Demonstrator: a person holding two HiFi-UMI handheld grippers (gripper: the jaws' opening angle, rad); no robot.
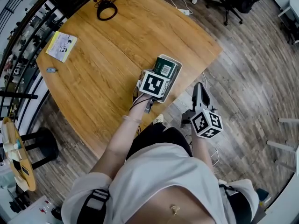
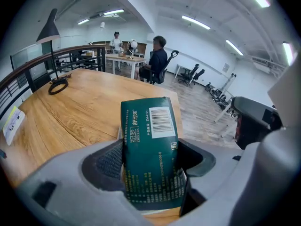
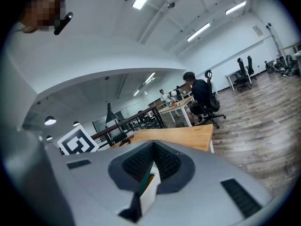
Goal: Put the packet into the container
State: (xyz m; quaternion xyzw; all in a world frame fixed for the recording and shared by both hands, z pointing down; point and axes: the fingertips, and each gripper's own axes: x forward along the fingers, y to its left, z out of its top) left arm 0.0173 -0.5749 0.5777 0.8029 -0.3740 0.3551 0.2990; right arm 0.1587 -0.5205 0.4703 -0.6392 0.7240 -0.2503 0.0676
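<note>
A dark green packet (image 1: 166,69) with a white barcode label lies in a shallow white container (image 1: 179,65) near the table's right edge. My left gripper (image 1: 160,78) reaches over the container from the near side. In the left gripper view the packet (image 2: 149,140) stands between the ribbed pads (image 2: 111,163), and the left gripper (image 2: 150,160) is shut on its lower part. My right gripper (image 1: 200,89) hangs off the table over the wooden floor, apart from the container. Its jaws (image 3: 153,161) are shut, with nothing held.
On the wooden table (image 1: 103,78) lie a coiled black cable (image 1: 107,9), a yellow booklet (image 1: 61,46) and a small blue thing (image 1: 51,70), all far left. A railing runs along the left edge. A black stool (image 1: 44,143) stands below. A seated person (image 2: 157,60) is far off.
</note>
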